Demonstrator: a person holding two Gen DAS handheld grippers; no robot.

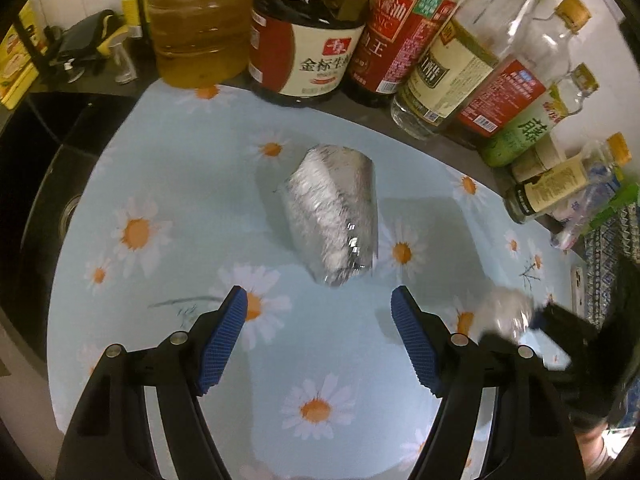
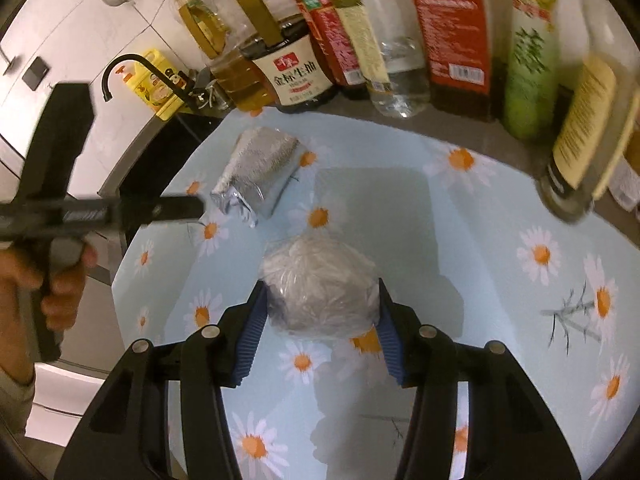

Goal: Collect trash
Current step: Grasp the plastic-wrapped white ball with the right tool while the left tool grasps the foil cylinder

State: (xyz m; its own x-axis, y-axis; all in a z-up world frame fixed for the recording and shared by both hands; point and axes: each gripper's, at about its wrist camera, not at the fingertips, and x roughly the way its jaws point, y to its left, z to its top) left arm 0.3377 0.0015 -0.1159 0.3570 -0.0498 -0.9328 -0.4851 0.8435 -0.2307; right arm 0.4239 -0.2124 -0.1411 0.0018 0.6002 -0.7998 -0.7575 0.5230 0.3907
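Note:
A crumpled silver foil packet [image 1: 332, 216] lies on the daisy-print mat [image 1: 160, 184]. My left gripper [image 1: 320, 300] is open just short of the packet's near end, with its blue pads [image 1: 224, 344] apart and nothing between them. My right gripper [image 2: 320, 284] is shut on a crumpled wad of clear plastic [image 2: 320, 292], pads pressing on both sides. The wad [image 1: 504, 312] and the right gripper [image 1: 556, 328] also show blurred at the lower right of the left wrist view. In the right wrist view the foil packet [image 2: 260, 168] lies beyond the wad, and the left gripper [image 2: 180, 208] comes in from the left, held by a hand [image 2: 60, 280].
Sauce, oil and vinegar bottles [image 1: 304, 40] [image 2: 456, 32] line the back of the counter. A dark sink [image 1: 48, 152] with a black faucet [image 2: 120, 64] is at the left. More small bottles [image 1: 552, 188] and a patterned cloth [image 1: 608, 252] crowd the right edge.

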